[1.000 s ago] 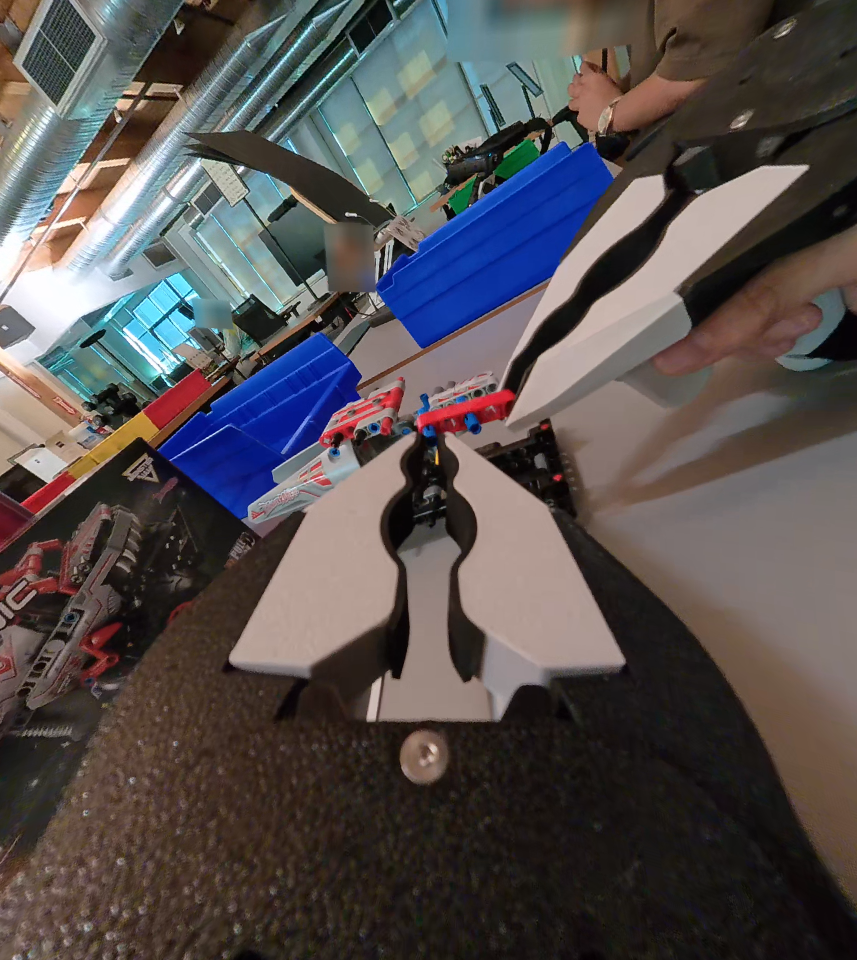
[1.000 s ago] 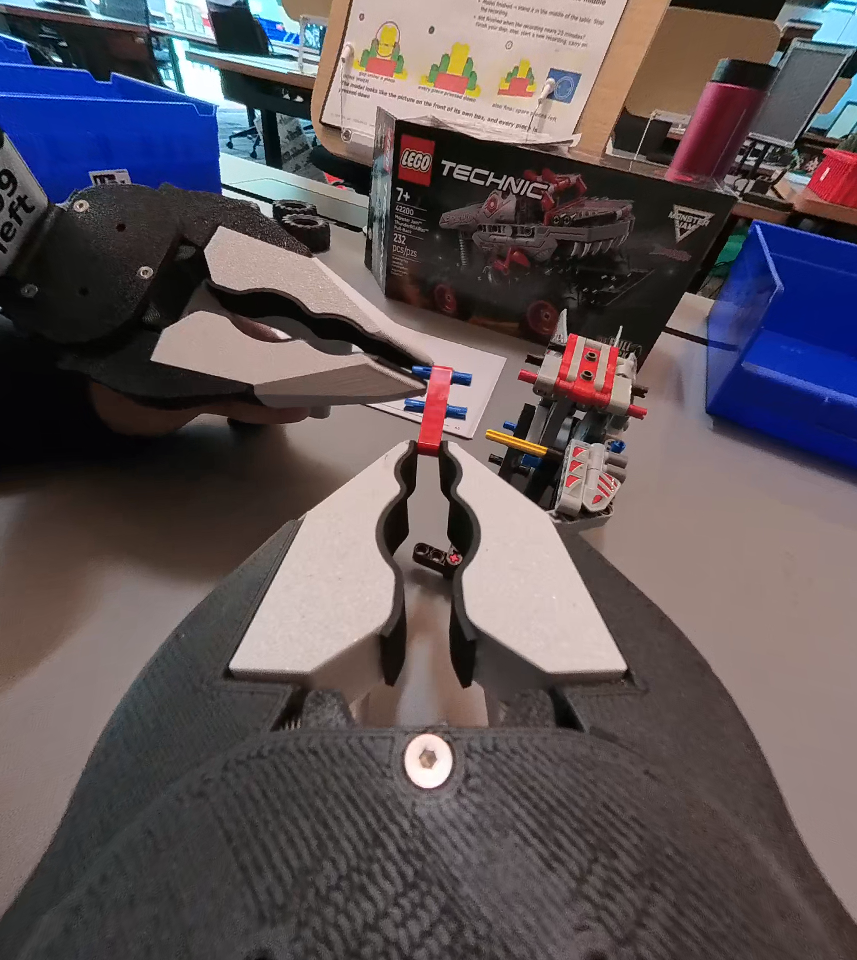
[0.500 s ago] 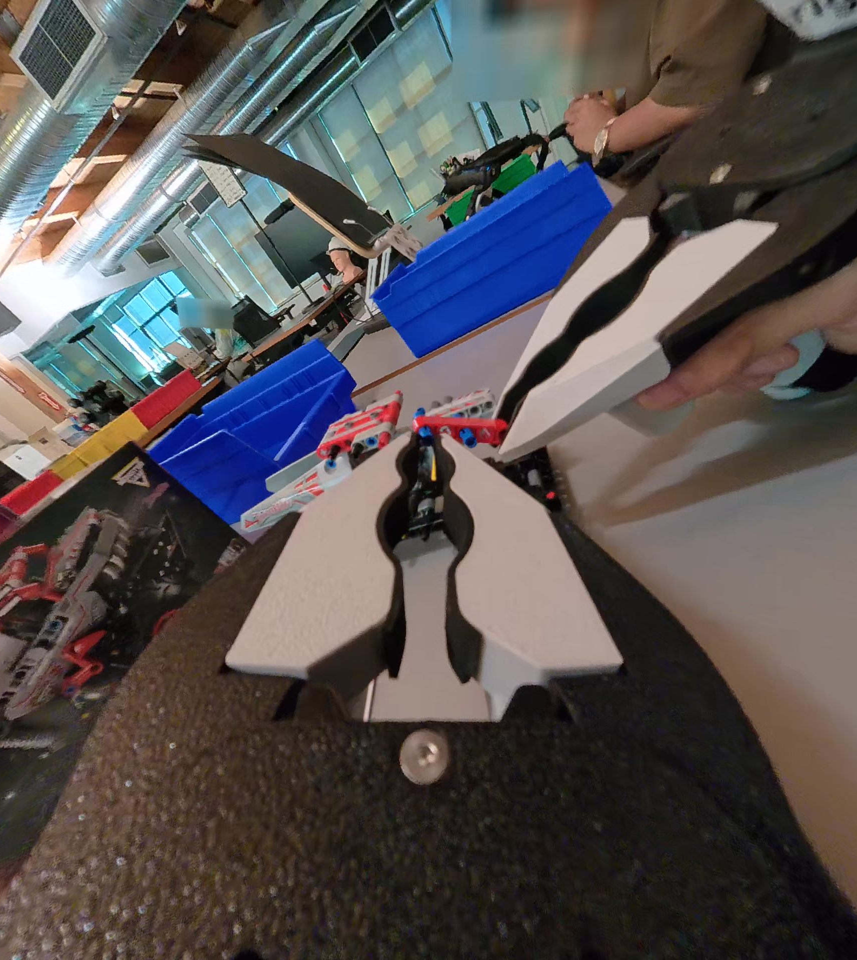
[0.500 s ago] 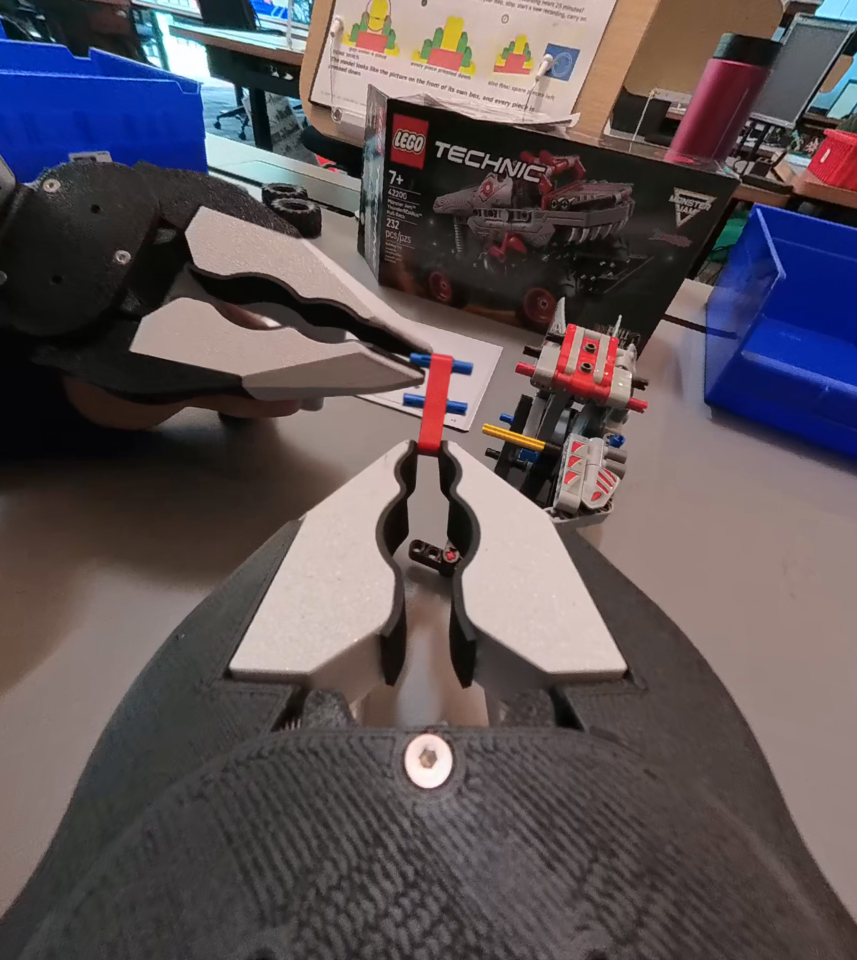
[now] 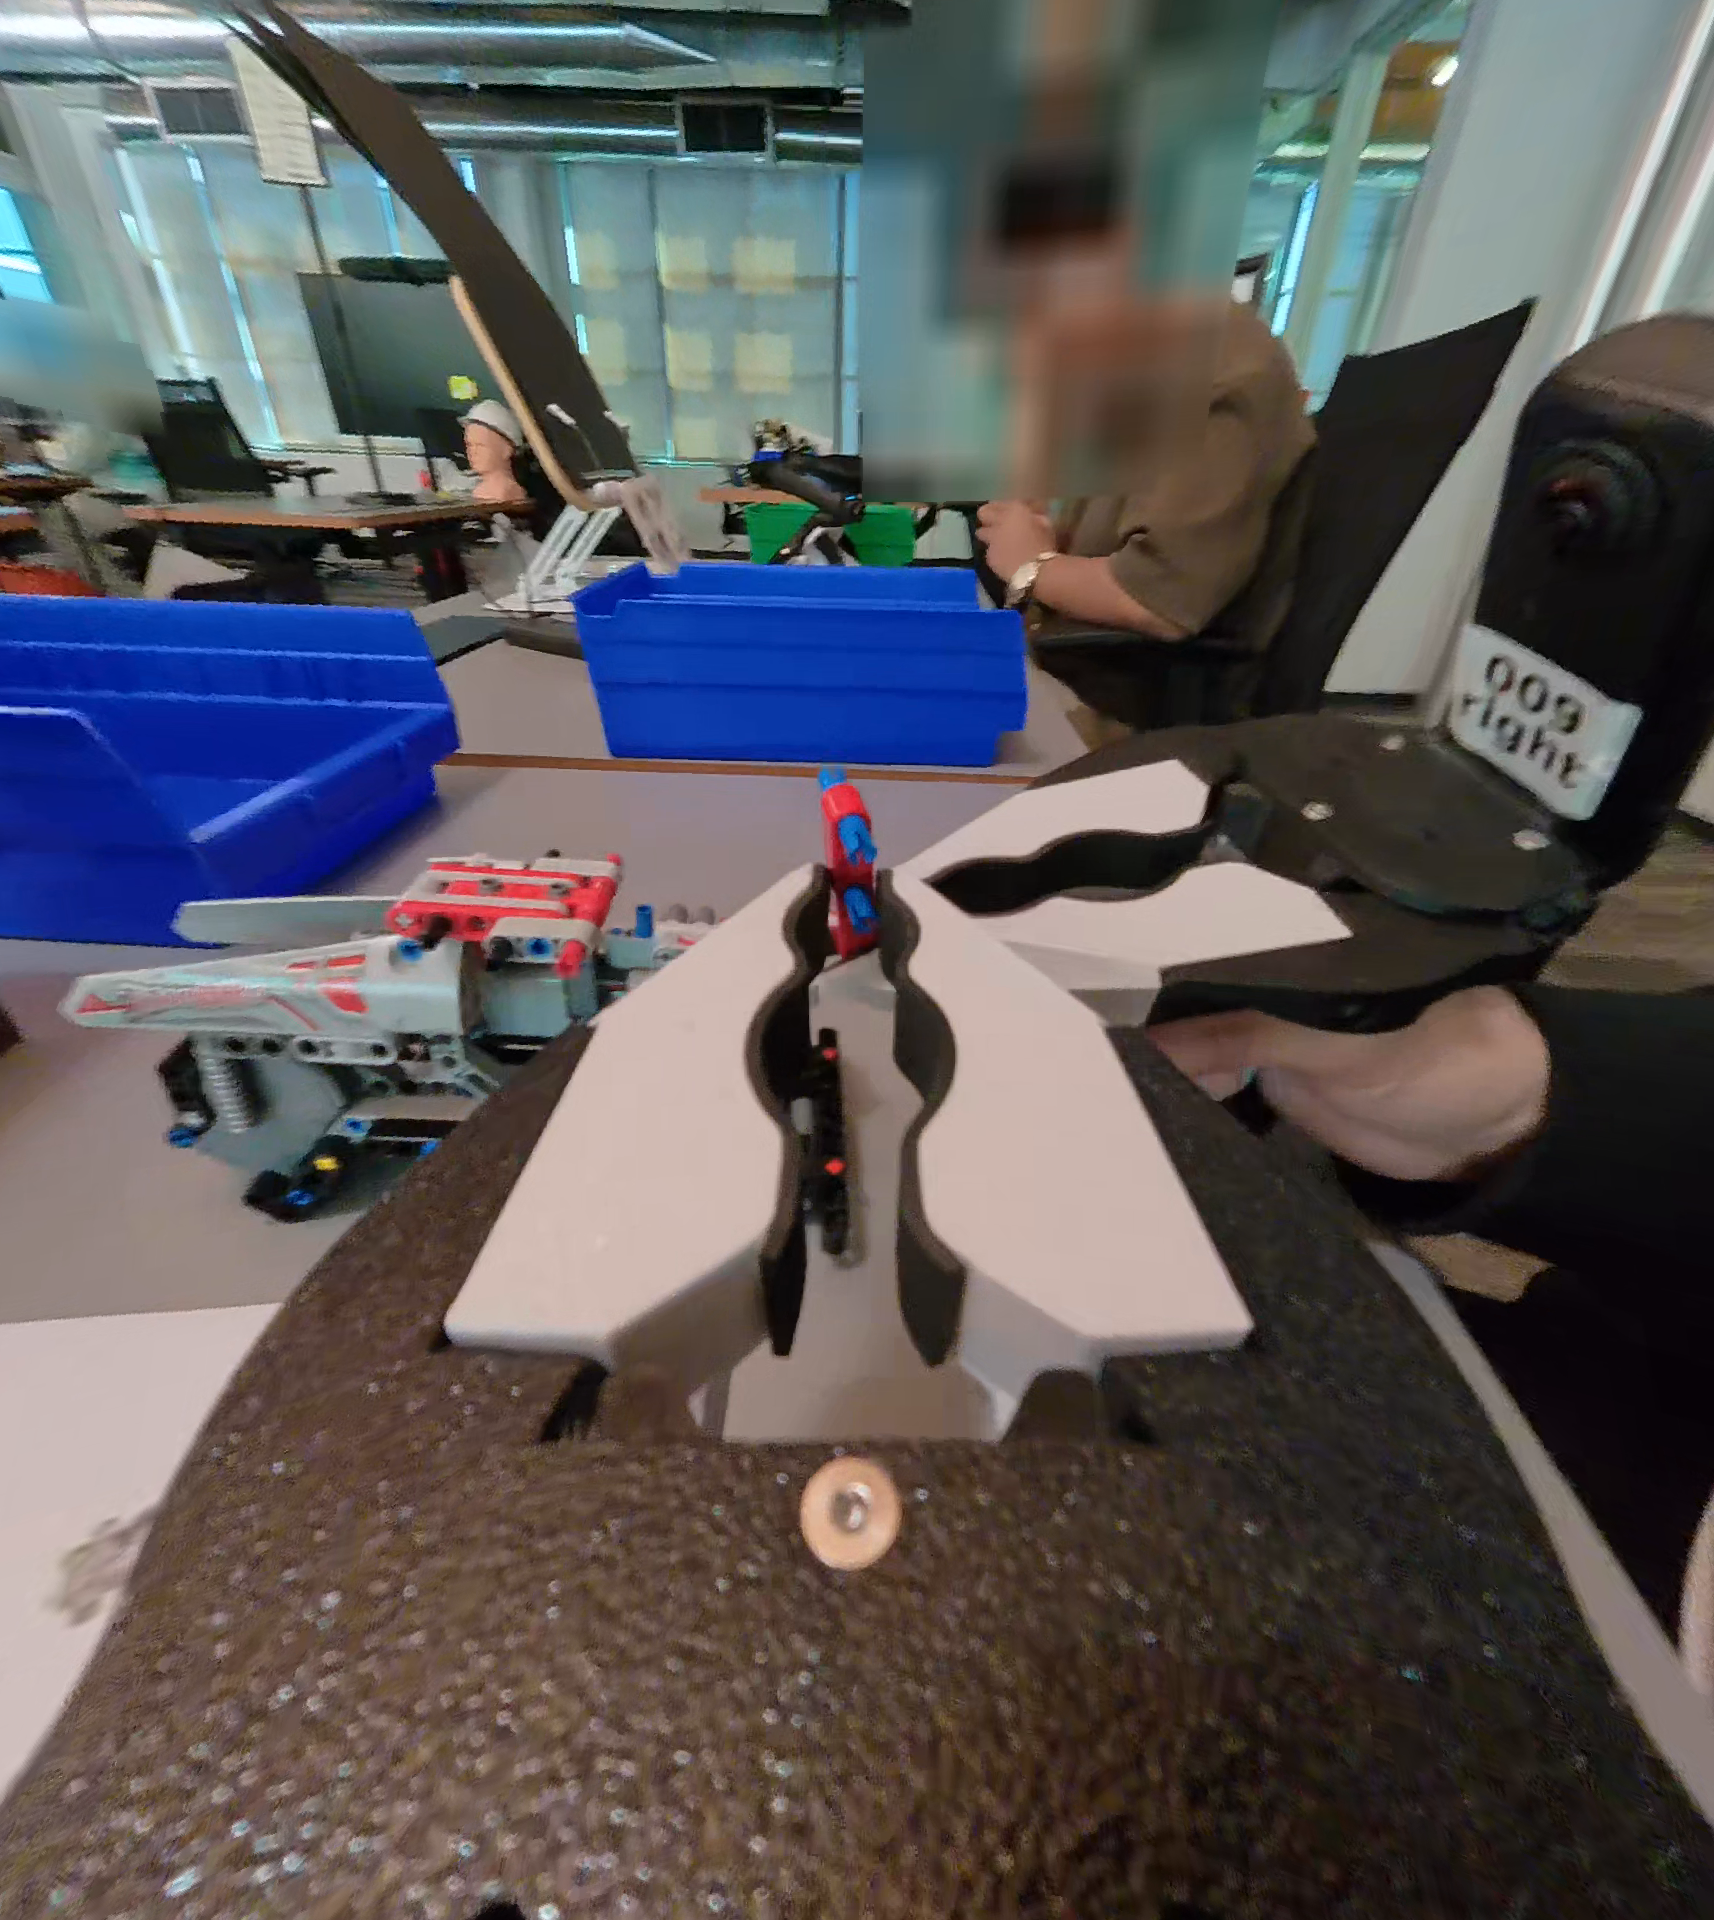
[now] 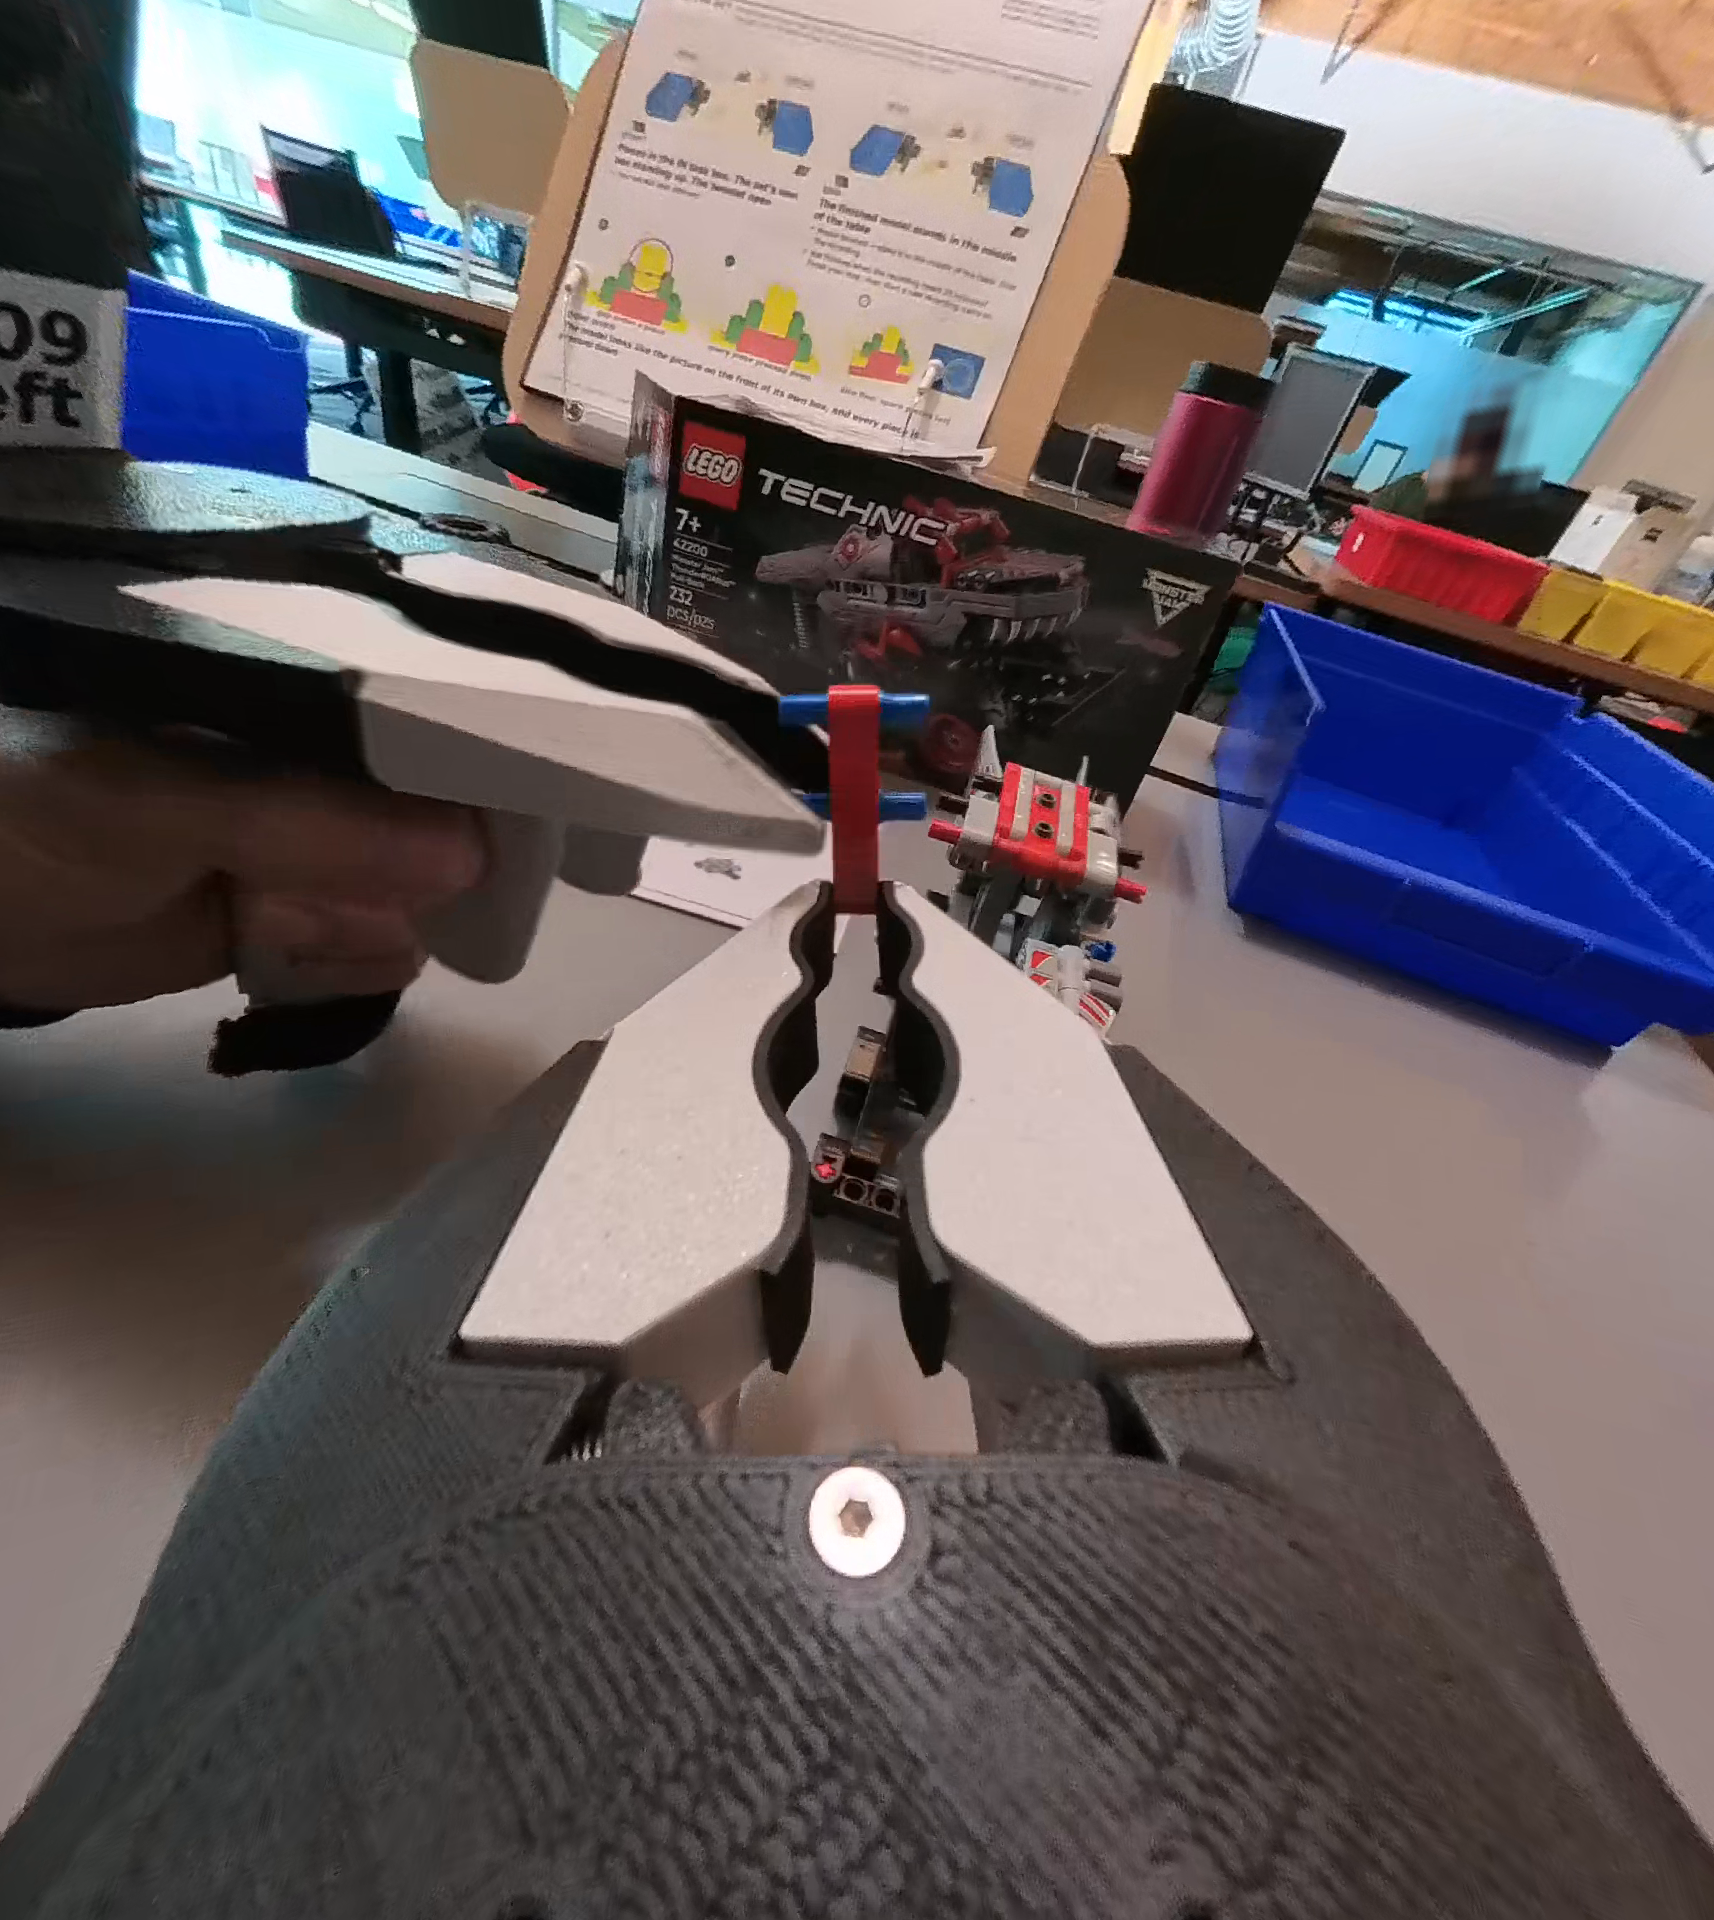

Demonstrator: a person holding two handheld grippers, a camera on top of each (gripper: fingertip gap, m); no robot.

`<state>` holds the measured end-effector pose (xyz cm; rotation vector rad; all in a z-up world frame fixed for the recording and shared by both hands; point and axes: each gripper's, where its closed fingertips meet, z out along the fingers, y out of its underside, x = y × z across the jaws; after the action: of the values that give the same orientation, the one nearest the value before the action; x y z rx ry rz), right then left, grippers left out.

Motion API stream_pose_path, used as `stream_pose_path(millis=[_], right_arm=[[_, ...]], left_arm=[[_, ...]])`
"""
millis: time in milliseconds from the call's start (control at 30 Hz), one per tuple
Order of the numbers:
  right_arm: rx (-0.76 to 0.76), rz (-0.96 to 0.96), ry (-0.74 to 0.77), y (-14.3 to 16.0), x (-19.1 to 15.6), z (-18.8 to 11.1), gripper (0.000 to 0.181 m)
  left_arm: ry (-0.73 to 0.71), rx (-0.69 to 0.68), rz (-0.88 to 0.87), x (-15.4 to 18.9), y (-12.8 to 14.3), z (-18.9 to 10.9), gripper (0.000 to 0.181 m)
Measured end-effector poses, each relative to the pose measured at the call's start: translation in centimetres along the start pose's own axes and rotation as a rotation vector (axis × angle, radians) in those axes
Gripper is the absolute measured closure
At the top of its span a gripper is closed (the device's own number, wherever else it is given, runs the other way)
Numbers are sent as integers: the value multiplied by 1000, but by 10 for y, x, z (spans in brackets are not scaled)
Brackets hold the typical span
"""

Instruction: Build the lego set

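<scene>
My right gripper (image 6: 853, 899) is shut on the lower end of a red beam (image 6: 851, 790), which stands upright with blue pins (image 6: 894, 709) through it. My left gripper (image 5: 848, 888) comes in from the left in the right wrist view (image 6: 801, 779). Its tips sit against the beam's left side and look shut on a blue pin. The beam also shows in the left wrist view (image 5: 845, 831), with the right gripper (image 5: 924, 883) reaching in from the right. The partly built grey and red model (image 5: 365, 997) sits on the table beyond, seen also in the right wrist view (image 6: 1040, 842).
A small black piece (image 6: 858, 1184) lies on the table under the grippers. The set's box (image 6: 936, 582) stands behind the model, below an instruction board (image 6: 832, 208). Blue bins (image 5: 157, 769) (image 5: 801, 665) (image 6: 1507, 831) line the table's far side. A person (image 5: 1175, 499) sits beyond it. Both grippers' tips are close together, under 4 cm apart. About 8 centimetres separates my right fingertips from the small black piece (image 6: 858, 1184).
The left gripper has rolled from a steep tilt to level, so the beam now stands upright in its view. Both grippers stay joined at the beam and have shifted slightly.
</scene>
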<state>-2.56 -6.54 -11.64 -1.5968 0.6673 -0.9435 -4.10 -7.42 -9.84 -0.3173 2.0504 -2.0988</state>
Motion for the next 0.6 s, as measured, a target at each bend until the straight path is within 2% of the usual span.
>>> stream_pose_path(millis=[133,233,333,433,600], right_arm=[[-32,-7,-50,4,-7,3,171],[-19,87,-145,2,-13,-1,154],[58,228,-184,-9,-8,-8,153],[90,257,-177,-13,-2,-12,149],[17,156,-192,-3,-13,-7,148]], left_arm=[[-65,-72,294,-3,2,-2,176],[-156,-117,749,-9,0,-5,177],[-208,-171,1124,-12,7,-6,177],[-218,-201,1220,-13,14,-5,177],[-206,-234,1271,-14,21,-4,177]])
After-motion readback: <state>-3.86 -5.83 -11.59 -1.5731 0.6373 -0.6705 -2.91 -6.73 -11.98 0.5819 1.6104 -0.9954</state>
